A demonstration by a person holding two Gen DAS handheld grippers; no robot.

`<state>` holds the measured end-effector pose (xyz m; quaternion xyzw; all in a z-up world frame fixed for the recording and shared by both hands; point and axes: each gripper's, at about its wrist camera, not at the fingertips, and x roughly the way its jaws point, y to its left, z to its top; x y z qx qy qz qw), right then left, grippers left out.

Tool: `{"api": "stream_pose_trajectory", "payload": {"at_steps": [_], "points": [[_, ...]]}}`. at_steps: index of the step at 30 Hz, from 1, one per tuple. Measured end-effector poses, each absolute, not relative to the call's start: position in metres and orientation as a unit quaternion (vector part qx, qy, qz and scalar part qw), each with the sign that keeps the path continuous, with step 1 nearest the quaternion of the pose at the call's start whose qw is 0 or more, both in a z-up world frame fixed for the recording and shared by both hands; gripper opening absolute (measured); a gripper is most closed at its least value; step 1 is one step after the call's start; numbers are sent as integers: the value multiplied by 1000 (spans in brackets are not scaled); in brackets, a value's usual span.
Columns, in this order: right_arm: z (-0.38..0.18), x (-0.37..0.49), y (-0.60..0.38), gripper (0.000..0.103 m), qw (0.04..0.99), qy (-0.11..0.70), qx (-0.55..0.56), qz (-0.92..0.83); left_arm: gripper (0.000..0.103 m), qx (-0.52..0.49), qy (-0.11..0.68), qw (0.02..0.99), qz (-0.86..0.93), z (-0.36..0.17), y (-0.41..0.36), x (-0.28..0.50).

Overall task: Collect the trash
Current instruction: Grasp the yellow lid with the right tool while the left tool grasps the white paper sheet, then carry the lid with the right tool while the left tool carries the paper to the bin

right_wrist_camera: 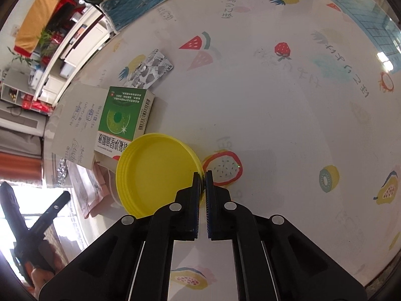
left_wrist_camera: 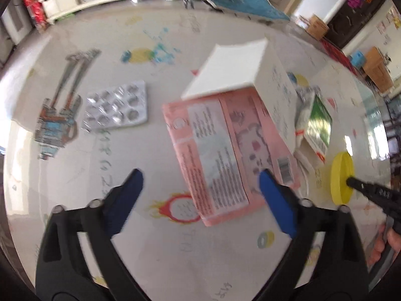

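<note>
Clamped tight on the rim of the yellow lid [right_wrist_camera: 155, 173] with the right gripper [right_wrist_camera: 203, 174], holding it up on edge just above the table [right_wrist_camera: 275, 100] and in front of the green box [right_wrist_camera: 122, 118]; gaping wide with the left gripper [left_wrist_camera: 200, 173], grasping nothing, though hanging over the pink carton [left_wrist_camera: 215, 150] with one finger overlapping its near corner; cannot tell through the blur whether touching that corner or merely in front of it, nor whether lying flat or tipped up; lying flat to the carton's left, well apart from both grippers, the blister pack [left_wrist_camera: 116, 107].

Likely trouble from here: gripping only a thin rim, so easy to let the lid swing or slip out on a quick turn, then roll off across the smooth table; easy also to knock the green box with the lid's low edge while carrying it past. With the left, risk of closing off-centre on the carton, catching just a corner and spinning or crushing it rather than lifting it; probably light and hollow, so prone to skid away from one finger before meeting the other; no bin visible in either view, so no telling how far to carry anything.
</note>
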<state>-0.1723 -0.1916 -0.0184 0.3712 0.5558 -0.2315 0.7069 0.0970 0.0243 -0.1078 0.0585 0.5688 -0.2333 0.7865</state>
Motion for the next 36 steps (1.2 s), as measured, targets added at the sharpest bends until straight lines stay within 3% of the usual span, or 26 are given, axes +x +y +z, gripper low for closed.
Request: {"api": "stream_pose_trajectory", "payload": {"at_steps": [17,18,20,22,24,26,36], "points": [[-30,-159,-197,5,702,555,381,-233,96,26,573,774,-270,-104,-58,130],[-30,-158,-198,5,702,554,382,-234,93,23,576,774,-262,-106,-61,133],[-30,-155,-199,5,702,551,386,-233,75,9,589,763,-266,-115,-70,138],[-30,-152,-200,5,703,551,385,-232,30,5,600,753,-270,-122,-75,142],[-30,-151,-201,5,703,550,387,-232,4,15,602,750,-275,-126,-78,141],[-28,-151,-200,5,703,548,389,-233,0,12,596,751,-284,-125,-77,139],[-13,-169,-194,5,715,534,390,-226,0,26,551,772,-316,-75,-51,111]]}}
